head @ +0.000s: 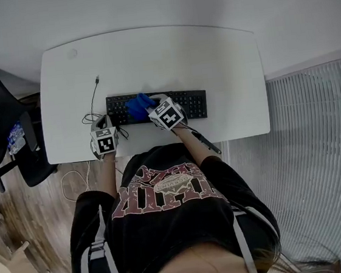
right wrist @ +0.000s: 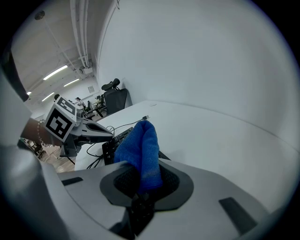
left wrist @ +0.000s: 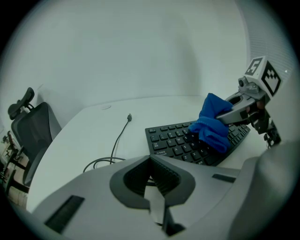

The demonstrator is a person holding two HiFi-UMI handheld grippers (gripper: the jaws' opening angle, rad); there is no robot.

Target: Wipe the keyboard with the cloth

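From up on my head, I see a white desk with the black keyboard lying across its middle. My right gripper holds the blue cloth down on the keys, a little left of the keyboard's middle. My left gripper sits just off the keyboard's left end, near a thin black cable.

In the left gripper view, my left jaws are pressed together with nothing between them. The cloth lies bunched on the keys ahead.

In the right gripper view, my right jaws are squeezed tight on the cloth. A soft fold of it sticks up past them.

I think the cloth is light, soft and floppy. It should bend around the keys and not scratch them. Holding it by one bunched end looks right. The keyboard looks light too, so it may slide when I rub. My left gripper could press on its edge to stop that.
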